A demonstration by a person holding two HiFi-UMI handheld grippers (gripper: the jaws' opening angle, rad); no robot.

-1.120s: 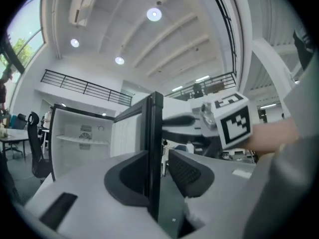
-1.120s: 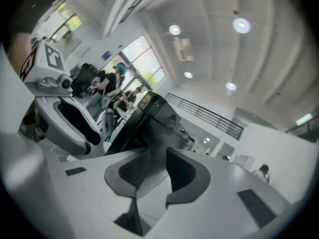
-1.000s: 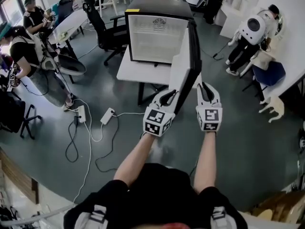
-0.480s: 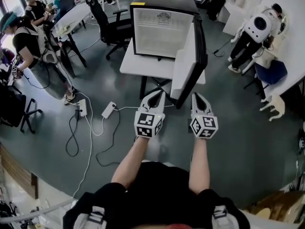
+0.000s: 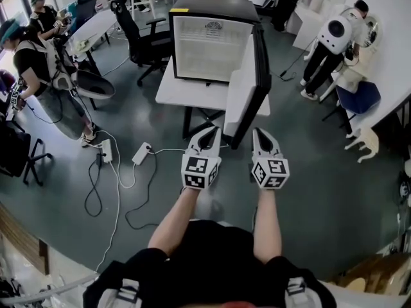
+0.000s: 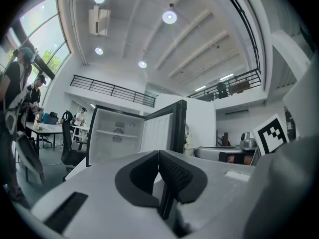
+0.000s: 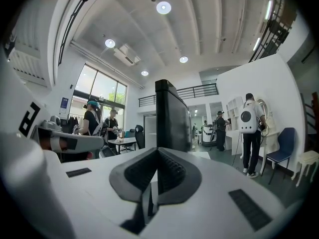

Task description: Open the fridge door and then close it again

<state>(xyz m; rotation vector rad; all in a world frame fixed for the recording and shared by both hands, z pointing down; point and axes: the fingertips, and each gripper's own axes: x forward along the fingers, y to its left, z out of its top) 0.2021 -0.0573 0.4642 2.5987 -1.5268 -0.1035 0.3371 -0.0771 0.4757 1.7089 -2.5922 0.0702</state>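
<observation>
From the head view, the fridge (image 5: pixel 212 40) stands on a white table (image 5: pixel 183 95). Its door (image 5: pixel 247 92) is swung wide open toward the person. The left gripper (image 5: pixel 208 132) is near the door's free edge on its left side, and the right gripper (image 5: pixel 259 133) is on its right side. I cannot tell if either one touches the door. On the floor at the left lie cables (image 5: pixel 119 185) and a power strip (image 5: pixel 141 153). A black chair (image 5: pixel 138 34) stands behind the table. Some people (image 5: pixel 35 63) are at the far left, and a person (image 5: pixel 334 37) with a white backpack is at the right, beside a blue chair (image 5: pixel 359 98).

In the left gripper view, the jaws are pressed together with nothing between them. Beyond them this view shows the fridge's white inside with a shelf (image 6: pixel 117 132), and the inner face of the door.

In the right gripper view, the jaws are also together and hold nothing. Here the door stands edge-on as a dark slab straight ahead and hides the fridge body.
</observation>
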